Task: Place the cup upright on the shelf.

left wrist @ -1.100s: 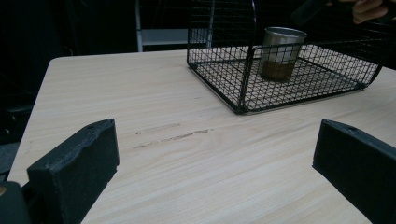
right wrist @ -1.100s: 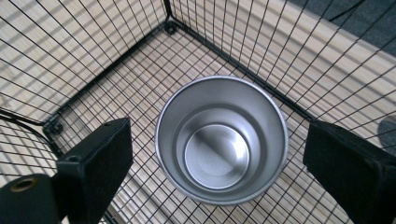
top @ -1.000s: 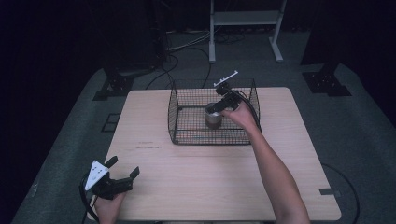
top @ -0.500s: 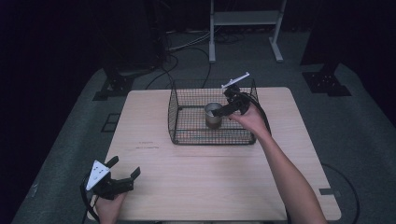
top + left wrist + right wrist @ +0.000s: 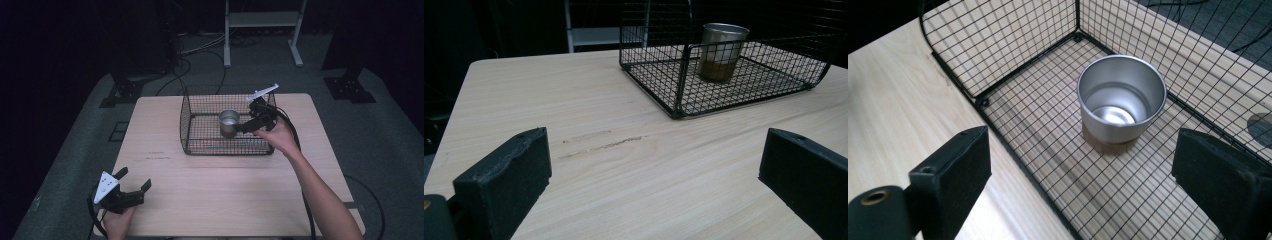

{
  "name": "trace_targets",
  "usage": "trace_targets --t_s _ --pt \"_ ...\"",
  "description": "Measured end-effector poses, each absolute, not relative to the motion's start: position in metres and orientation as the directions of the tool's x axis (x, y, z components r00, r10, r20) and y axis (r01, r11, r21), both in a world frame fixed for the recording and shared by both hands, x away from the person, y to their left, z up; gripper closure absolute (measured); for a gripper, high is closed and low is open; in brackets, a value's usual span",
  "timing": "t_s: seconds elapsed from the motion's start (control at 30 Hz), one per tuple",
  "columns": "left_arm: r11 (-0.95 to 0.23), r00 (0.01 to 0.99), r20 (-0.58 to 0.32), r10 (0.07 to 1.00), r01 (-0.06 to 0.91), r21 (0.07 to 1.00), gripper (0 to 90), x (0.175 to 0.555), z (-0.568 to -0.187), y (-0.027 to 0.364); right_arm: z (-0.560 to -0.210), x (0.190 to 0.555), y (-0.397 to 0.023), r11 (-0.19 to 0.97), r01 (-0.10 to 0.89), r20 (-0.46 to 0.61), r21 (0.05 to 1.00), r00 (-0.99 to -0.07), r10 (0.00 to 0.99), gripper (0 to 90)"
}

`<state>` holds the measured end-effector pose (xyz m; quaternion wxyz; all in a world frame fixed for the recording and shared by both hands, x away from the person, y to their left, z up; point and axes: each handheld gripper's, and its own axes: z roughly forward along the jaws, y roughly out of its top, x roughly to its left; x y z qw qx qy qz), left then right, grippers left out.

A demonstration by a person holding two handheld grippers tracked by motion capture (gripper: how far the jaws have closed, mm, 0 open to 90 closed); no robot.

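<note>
A shiny metal cup (image 5: 229,122) stands upright and empty in the black wire basket (image 5: 186,126) at the back middle of the wooden table. My right gripper (image 5: 243,128) hovers over the basket's right half, just right of the cup, open with nothing between its jaws. In the right gripper view the cup (image 5: 1122,105) sits on the basket floor ahead of the gripper (image 5: 1083,185), beside the mesh wall (image 5: 998,45). My left gripper (image 5: 135,178) rests open near the table's front left corner. The left gripper view shows the gripper (image 5: 654,180) above bare wood, with cup (image 5: 721,50) and basket (image 5: 684,95) far ahead.
The table (image 5: 210,200) has a faint scuff mark (image 5: 152,156) left of centre. Beyond its far edge are a white rack (image 5: 262,30), floor cables (image 5: 200,50) and black stand feet (image 5: 122,92). A cable trails from my right gripper along the person's forearm.
My right gripper has drawn to the right, away from the cup, with its jaws still apart. The cup stays in the basket. The left gripper has kept still.
</note>
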<state>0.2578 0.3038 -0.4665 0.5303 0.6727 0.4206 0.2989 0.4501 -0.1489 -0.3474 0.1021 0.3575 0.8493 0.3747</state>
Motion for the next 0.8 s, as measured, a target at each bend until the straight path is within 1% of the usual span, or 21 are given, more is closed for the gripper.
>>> trace_targets --t_s 0.8 --pt "-0.085 0.474 -0.044 0.88 0.248 0.965 0.0 0.258 -0.466 0.302 -0.354 0.408 -0.174 0.466 0.49 0.082 0.737 -0.748 0.658 8.1"
